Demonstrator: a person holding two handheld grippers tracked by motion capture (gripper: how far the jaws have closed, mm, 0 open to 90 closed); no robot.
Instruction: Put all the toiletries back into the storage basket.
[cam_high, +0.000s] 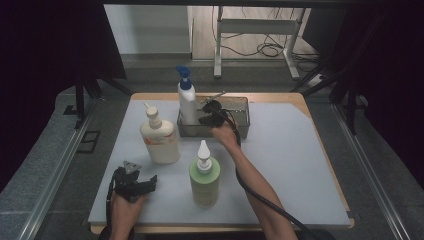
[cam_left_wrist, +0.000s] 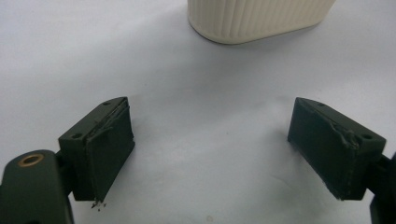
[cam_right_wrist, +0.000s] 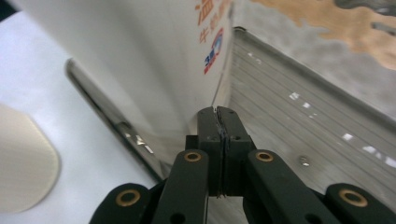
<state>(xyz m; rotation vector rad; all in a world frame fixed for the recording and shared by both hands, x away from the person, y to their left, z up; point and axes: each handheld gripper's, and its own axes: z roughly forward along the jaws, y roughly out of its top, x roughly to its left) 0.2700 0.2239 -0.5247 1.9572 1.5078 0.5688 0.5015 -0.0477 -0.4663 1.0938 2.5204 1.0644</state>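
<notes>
So: white mat (cam_high: 280, 165), clear bin (cam_high: 239, 106) at 12 o'clock holding 1 blue-pump bottle (cam_high: 187, 102) in its 9 o'clock corner. Cream bottle (cam_high: 159, 136) stands at 9 o'clock, green bottle (cam_high: 204, 179) at 6 o'clock. Right gripper (cam_right_wrist: 218, 122) sits inside the bin, jaws pressed together on nothing, just beside the pump bottle. Left gripper (cam_high: 134, 181) rests at 7 o'clock, jaws wide, empty. Risk: pulling the right gripper out sideways could clip the tall pump bottle and tip it.

The cream bottle (cam_left_wrist: 259, 18) is cut off by the left gripper view's top edge; the white bottle's (cam_right_wrist: 140, 60) print is blurred and cropped in the right gripper view.
</notes>
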